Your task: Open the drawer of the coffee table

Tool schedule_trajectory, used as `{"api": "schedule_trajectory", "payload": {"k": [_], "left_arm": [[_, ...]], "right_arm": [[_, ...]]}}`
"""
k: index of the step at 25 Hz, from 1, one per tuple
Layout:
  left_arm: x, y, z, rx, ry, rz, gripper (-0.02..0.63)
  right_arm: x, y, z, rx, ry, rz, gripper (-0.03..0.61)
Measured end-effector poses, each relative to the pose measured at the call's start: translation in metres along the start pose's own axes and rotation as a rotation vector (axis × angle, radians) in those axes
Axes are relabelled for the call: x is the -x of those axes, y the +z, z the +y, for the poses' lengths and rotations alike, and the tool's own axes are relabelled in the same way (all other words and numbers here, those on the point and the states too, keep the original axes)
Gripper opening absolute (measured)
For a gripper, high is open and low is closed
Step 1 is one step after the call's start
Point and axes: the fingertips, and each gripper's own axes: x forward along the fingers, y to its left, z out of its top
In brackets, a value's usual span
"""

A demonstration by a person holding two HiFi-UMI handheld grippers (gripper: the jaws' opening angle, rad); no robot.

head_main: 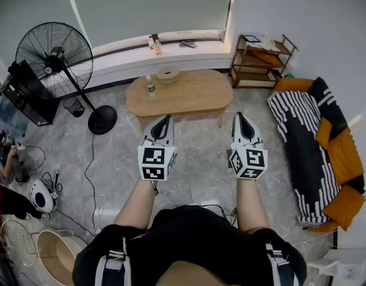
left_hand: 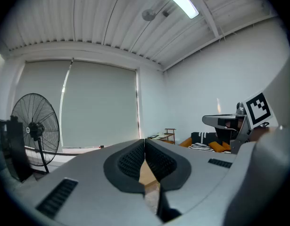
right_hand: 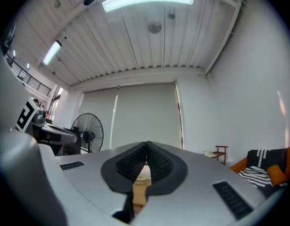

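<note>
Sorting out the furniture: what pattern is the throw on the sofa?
The throw is black with white stripes, over an orange sofa; best in the head view.

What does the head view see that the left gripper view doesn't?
Only the head view shows the bowl and bottle on the coffee table. Only the left gripper view shows the ceiling light and the left gripper with its shut jaws up close. Both show the standing fan and the sofa.
</note>
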Motion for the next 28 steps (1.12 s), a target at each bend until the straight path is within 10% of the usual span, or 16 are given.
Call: {"api": "schedule_trajectory", "payload": {"k": [28], "left_arm": [[0.014, -0.026, 0.094, 0.017, -0.056, -0.013, 0.021]], "right_arm": [[-0.033, -0.012, 0.092, 0.022, -0.047, -0.006, 0.017]]}}
